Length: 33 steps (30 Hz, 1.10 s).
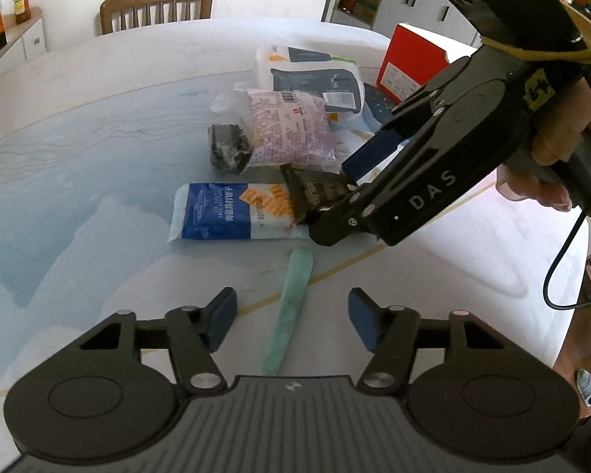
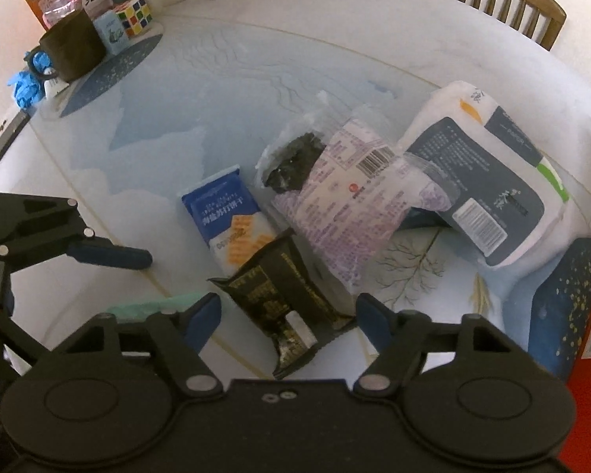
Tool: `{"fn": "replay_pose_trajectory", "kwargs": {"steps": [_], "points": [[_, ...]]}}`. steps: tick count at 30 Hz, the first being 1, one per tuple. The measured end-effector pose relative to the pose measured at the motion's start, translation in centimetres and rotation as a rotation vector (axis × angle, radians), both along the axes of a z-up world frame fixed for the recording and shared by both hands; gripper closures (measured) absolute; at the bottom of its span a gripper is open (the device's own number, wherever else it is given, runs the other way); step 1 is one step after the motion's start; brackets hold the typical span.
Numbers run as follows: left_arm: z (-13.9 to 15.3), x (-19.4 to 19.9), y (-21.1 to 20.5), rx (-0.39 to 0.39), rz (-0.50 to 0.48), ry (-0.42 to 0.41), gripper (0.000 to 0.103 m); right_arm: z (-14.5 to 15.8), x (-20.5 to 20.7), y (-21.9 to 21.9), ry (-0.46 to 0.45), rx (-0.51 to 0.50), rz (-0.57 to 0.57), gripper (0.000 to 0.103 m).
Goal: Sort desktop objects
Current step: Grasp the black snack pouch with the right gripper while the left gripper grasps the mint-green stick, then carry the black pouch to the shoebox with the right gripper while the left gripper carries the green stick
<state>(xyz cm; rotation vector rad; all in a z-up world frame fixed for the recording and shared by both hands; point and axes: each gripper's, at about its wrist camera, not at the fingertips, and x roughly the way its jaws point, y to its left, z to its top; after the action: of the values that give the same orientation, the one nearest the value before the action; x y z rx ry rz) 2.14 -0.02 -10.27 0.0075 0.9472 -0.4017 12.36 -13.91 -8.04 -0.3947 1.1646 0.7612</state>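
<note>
Progress: early; packets lie jumbled on the table [image 1: 78,181].
Right gripper [image 2: 287,315]: fingers apart, straddling the black packet [image 2: 283,295], not pressing.
Left gripper [image 1: 291,315]: fingers apart over the green stick [image 1: 291,307].

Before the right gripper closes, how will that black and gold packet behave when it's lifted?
The black and gold packet looks like thin crinkled foil, so it will probably flex and feel light. Its glossy surface may slip between the right gripper pads. It lies flat, so rolling seems unlikely.

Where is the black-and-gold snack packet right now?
In the right wrist view the black-and-gold packet lies on the table between the right gripper's open jaws, overlapping the near end of the blue-and-white cracker pack, beside the purple-printed bag.
</note>
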Motion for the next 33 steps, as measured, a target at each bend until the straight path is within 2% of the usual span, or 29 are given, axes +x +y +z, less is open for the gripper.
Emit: {"fn": "replay_pose_trajectory", "kwargs": {"steps": [6,9,10,12,16,18,33], "points": [[-0.1,-0.3,-0.8,0.04,-0.025,-0.025,0.055,0.0,-0.3,-0.2,-0.001,-0.01,0.002,0.045],[-0.1,-0.4,-1.2,0.062,-0.04,-0.036,0.065,0.0,-0.3,0.0,0.0,-0.015,-0.002,0.049],[-0.1,-0.4,-1.4,0.07,-0.043,-0.04,0.071,0.0,-0.3,0.0,0.001,-0.015,-0.004,0.05],[-0.2,-0.5,-1.6,0.08,-0.057,-0.046,0.073,0.1,-0.4,-0.1,0.006,-0.013,-0.011,0.052],[-0.3,-0.4,-1.7,0.101,-0.052,-0.054,0.087,0.1,-0.6,-0.5,0.021,-0.004,-0.019,0.055],[-0.3,-0.3,-1.4,0.09,-0.038,-0.05,0.09,0.1,-0.8,-0.6,0.028,0.001,-0.017,0.056],[0.0,-0.5,0.1,0.026,0.027,-0.035,0.093,1.2,-2.1,-1.5,0.051,0.033,-0.014,0.057]]}}
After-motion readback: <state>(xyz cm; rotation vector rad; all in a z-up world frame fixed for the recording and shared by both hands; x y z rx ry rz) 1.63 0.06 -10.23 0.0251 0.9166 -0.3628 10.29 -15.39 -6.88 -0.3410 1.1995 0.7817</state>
